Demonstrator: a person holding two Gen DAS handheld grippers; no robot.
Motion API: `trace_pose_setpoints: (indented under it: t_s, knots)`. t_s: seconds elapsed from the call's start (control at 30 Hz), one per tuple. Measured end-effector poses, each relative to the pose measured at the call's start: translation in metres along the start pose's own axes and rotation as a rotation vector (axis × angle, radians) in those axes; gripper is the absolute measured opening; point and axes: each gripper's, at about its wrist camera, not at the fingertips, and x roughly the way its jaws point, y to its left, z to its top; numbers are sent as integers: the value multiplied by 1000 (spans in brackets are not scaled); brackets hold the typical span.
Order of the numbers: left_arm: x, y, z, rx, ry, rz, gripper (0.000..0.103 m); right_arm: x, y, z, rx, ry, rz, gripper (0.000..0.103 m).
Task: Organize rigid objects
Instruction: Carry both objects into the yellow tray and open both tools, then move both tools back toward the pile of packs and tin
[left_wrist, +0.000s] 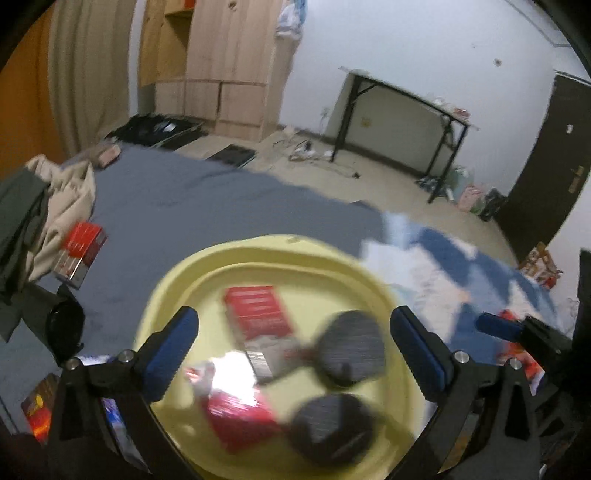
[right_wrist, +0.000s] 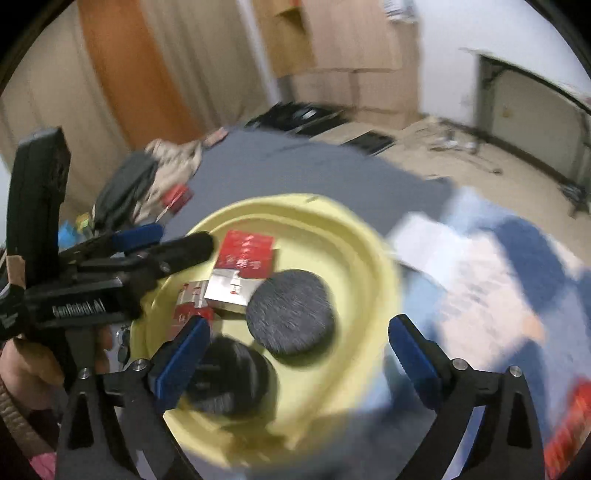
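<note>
A yellow basin sits on the grey bed sheet; it also shows in the right wrist view. Inside lie red-and-white boxes and two dark round discs, all blurred. My left gripper is open and empty above the basin. My right gripper is open and empty over the basin's near side. The left gripper also shows in the right wrist view at the basin's left rim.
Another red box lies on the sheet beside a pile of clothes. A blue-and-white blanket lies right of the basin, with red packets on it. A black round object lies left of the basin.
</note>
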Motion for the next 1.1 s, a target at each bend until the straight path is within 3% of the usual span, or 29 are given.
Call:
trace_pose_setpoints:
  t_s: [0.2,0.3,0.37,0.5,0.6,0.67,0.73,0.93,1.1]
  knots:
    - [-56,-128,-15,94,-2,-136,103,-149,-61,-68,114,-125,-169,103]
    - [-80,-178,-40,96,47,-201,103,-223,-86,-112,126,-151,-263,103]
    - [-92,-208,-63,97,106,-306,103,-258,-97,-139,137,-150,-293,103]
    - [-105,-239,-102,125,147,-280,103,-307,-100,-191,125,-158,-353,103]
    - [-113,-236,-129,130,146,-282,103,-330,-98,-224,118,-151,-345,103]
    - [-114,-232,-146,155,148,-201,103,-339,-97,-258,157,-176,-343,103]
    - [-110,-235,-152,180,155,-152,103,-338,-101,-275,214,-146,-363,103]
    - [-110,-242,-154,160,90,-191,103,-337,-100,-262,208,-161,-350,103]
    - [-113,-247,-154,174,66,-209,103,-317,-101,-265,175,-99,-356,103]
